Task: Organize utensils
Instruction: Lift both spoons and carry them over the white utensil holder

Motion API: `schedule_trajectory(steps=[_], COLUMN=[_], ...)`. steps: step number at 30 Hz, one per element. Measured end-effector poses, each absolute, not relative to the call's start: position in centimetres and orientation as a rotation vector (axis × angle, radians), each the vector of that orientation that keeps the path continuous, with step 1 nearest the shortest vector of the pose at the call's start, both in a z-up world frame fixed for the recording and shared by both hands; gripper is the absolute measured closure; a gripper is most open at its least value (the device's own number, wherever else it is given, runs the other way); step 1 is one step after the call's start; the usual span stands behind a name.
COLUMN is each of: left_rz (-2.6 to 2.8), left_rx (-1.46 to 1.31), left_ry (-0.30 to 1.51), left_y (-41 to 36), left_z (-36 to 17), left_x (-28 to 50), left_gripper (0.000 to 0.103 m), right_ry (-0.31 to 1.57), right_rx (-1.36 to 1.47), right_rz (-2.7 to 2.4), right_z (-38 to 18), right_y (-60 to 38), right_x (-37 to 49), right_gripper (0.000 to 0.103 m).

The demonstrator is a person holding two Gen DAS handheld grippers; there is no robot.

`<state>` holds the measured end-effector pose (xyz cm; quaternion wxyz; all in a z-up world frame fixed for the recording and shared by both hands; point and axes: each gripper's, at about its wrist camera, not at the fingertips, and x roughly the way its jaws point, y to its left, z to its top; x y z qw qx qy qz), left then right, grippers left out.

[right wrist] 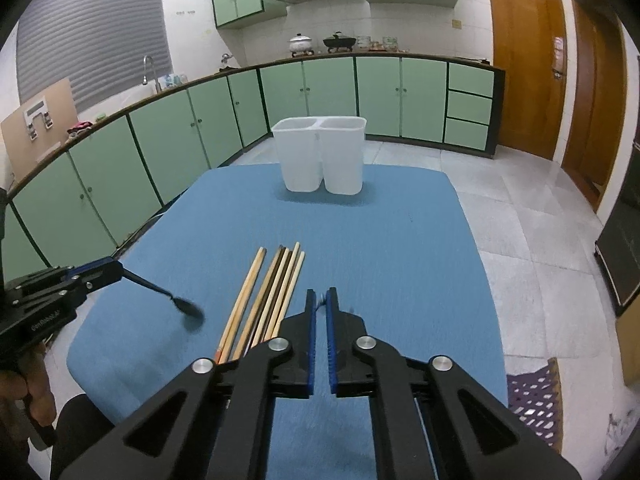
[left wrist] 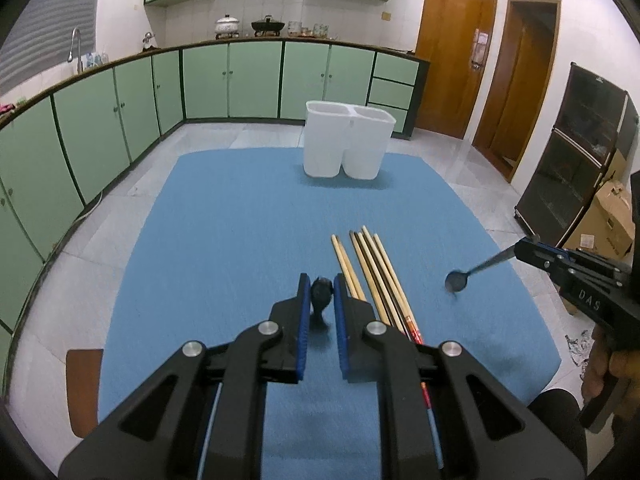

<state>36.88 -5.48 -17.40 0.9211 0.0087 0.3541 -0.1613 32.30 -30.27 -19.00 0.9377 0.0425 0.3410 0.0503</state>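
Two dark spoons are held above the blue cloth (left wrist: 240,220). My left gripper (left wrist: 321,280) is shut on one spoon (left wrist: 322,298), whose bowl shows between the blue pads. In the right wrist view that spoon (right wrist: 188,307) sticks out of the left gripper (right wrist: 120,270). My right gripper (right wrist: 320,294) is shut on the other spoon (left wrist: 456,282) by its handle; only a thin edge shows between its own fingers. Several chopsticks (left wrist: 372,276) (right wrist: 268,296) lie side by side on the cloth between the grippers. A white two-compartment holder (left wrist: 346,142) (right wrist: 320,156) stands at the far edge.
Green kitchen cabinets (left wrist: 120,120) run along the left and back. A brown chair seat (left wrist: 82,388) sits at the table's near left. A dark glass cabinet (left wrist: 576,152) and a cardboard box (left wrist: 608,220) stand to the right. A purple mat (right wrist: 536,400) lies on the floor.
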Motion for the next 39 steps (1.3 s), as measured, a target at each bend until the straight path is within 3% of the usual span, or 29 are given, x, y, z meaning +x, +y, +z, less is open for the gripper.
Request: schedule_trajectory(steps=[10,18,31,39], left_rz=[-0.367,-0.404,-0.414,-0.407], left_rx=[0.013,0.035,0.080,0.076], left_ry=[0.693,0.654,0.490,0.487], left_y=[-5.6,-6.1,-11.2,-15.3], left_z=[-15.1,-11.2,-2.0,-4.1], left_x=[37.7,41.2,52.4,60.6], left_gripper=[0.093,0.093,0.093,0.093], right_ry=[0.696,0.681,0.648,0.646], right_rx=[0.085,0.082,0.117,0.104], right_rz=[0.132,0.180,0.201,0.181], right_z=[-17.6,-13.4,-4.7,-6.2], right_y=[-30.4,-31.1,-32.2,-32.0], right_x=[32.6,35.3,48.9,57.6], right_gripper=[0.100,0.100,0.101,0.101])
